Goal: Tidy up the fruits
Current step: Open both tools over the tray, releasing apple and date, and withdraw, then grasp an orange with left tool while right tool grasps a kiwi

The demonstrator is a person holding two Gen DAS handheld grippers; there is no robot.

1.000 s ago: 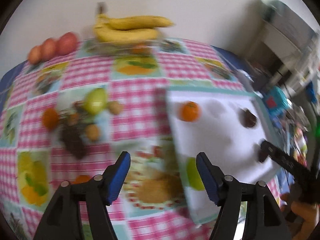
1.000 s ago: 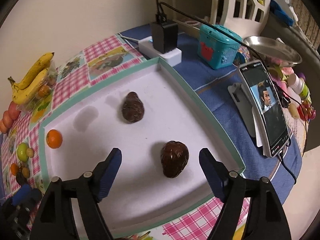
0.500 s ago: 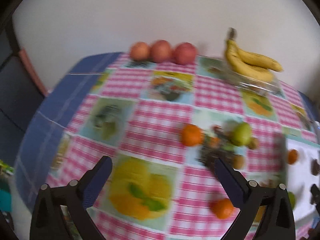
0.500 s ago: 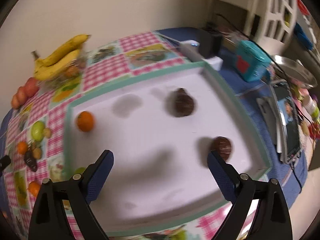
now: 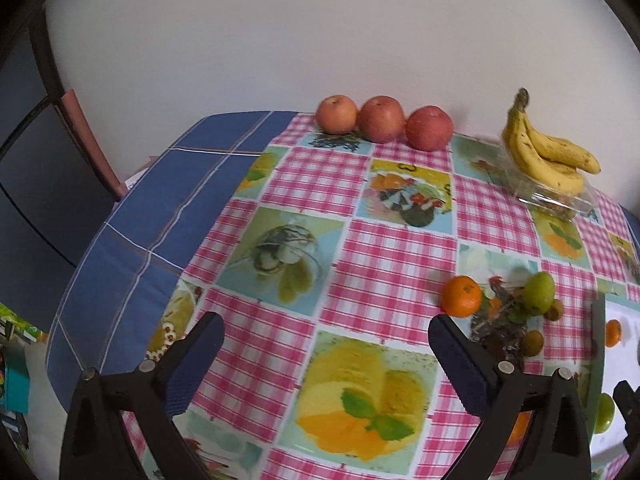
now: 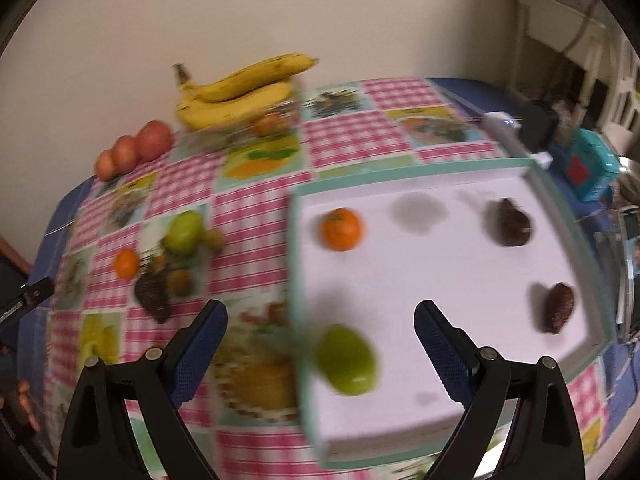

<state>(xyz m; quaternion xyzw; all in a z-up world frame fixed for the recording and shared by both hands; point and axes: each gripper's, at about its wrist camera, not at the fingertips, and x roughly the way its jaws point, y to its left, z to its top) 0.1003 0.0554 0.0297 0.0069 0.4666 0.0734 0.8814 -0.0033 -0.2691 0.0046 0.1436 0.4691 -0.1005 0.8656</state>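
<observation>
Jaws on both grippers stand wide apart and grip nothing. From the left gripper (image 5: 326,354), which hangs over the pink-checked fruit-print cloth on the bench (image 5: 384,240), three red apples (image 5: 384,122) sit in a touching row at 12 o'clock against the wall. A bunch of yellow bananas (image 5: 548,152) lies on a clear plastic punnet (image 5: 560,200) at 2 o'clock. At 3 o'clock a loose cluster gathers: a small orange mandarin (image 5: 461,296), a green pear-shaped fruit (image 5: 539,294), two small brown round fruits (image 5: 532,342) and a dark brown scaly fruit (image 5: 498,340), close together, some touching.

From the right gripper (image 6: 320,342), a white shallow tray with a teal rim (image 6: 416,172) fills the 1 to 4 o'clock side. Inside it, an orange mandarin in the tray (image 6: 341,228) lies at 12 o'clock, a round green fruit (image 6: 347,360) lies blurred just ahead between the jaws, near the tray's left rim, and two dark brown scaly fruits in the tray (image 6: 510,224) rest well apart at 2 and 3 o'clock. The loose cluster lies at 10 o'clock on the cloth. A teal plastic box (image 6: 592,168) stands beyond the tray's far right corner.
</observation>
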